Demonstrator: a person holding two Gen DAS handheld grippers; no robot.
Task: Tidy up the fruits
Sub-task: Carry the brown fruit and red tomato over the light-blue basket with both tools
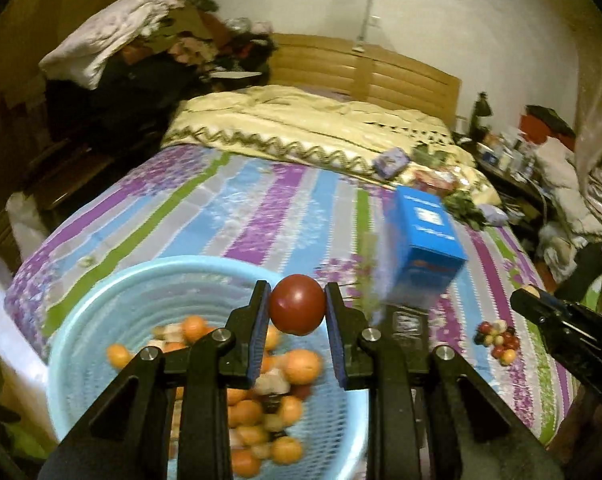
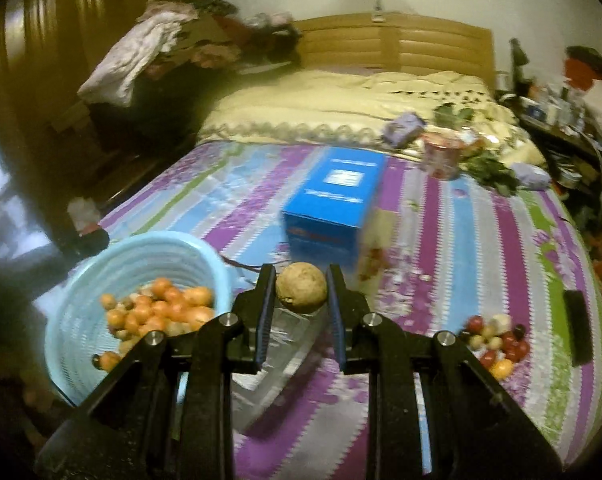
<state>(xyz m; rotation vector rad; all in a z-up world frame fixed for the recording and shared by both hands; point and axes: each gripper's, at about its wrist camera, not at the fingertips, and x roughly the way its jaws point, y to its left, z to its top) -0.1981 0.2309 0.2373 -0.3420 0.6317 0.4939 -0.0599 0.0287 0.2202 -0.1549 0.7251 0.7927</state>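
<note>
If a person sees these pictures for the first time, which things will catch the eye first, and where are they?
Each pair of tongs holds a fruit: the left tongs grip a dark red fruit above the light blue basket full of orange fruits, and the right tongs grip a brownish round fruit. Behind stands a bright blue box on the striped bedsheet.

A lived-in home bedroom. A bed (image 1: 261,208) covered in a purple, blue and green striped sheet is filling most of the view. A wooden headboard (image 1: 365,76) is standing at its far end against a white wall. A cream quilt (image 1: 301,128) is lying bunched just before the headboard. Clothes (image 1: 113,40) are piling up left of the bed, and a cluttered nightstand (image 1: 509,160) is sitting to its right.
</note>
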